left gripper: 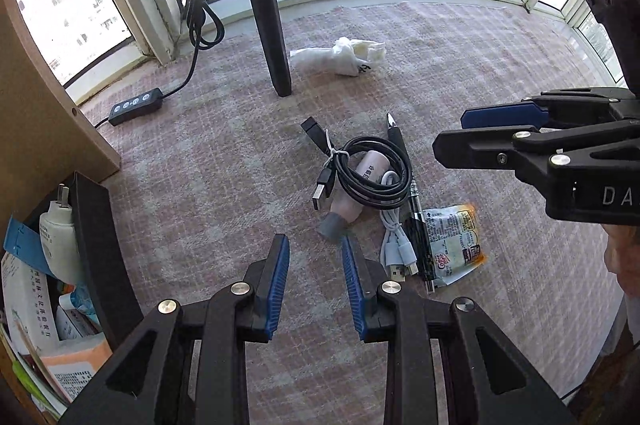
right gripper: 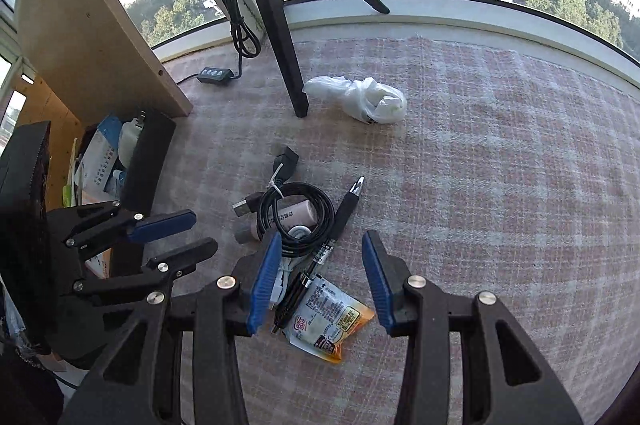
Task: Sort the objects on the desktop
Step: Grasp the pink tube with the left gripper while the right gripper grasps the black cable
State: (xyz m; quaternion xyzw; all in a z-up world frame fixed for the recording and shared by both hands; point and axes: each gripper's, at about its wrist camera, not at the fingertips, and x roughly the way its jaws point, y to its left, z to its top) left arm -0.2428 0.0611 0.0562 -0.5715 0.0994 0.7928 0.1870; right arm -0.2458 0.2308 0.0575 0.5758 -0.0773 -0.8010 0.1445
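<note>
1. i am looking down at a desk covered by a pink checked cloth (left gripper: 200, 185), with a window running along its 12 o'clock edge.
2. my left gripper (left gripper: 316, 257) is hanging over bare cloth with its jaws spread and nothing between them.
3. my right gripper (right gripper: 320, 257) is hovering with its jaws spread wider, framing the pile without touching it.
4. the pile is sitting mid-desk: a coiled black usb cable (left gripper: 372, 169) is lying on top of a small pink bottle (left gripper: 352, 197).
5. a black pen (right gripper: 320, 257) is lying at the coil's 3 o'clock side, with a white cable (left gripper: 394, 245) beside it.
6. a snack packet (right gripper: 332, 325) is lying at the pile's 5 o'clock end, under the pen's tail.
7. a knotted white plastic bag (right gripper: 360, 99) is resting towards 12 o'clock, next to a black tripod leg (right gripper: 280, 37).
8. a black storage box (left gripper: 96, 245) of papers is standing at 9 o'clock.
</note>
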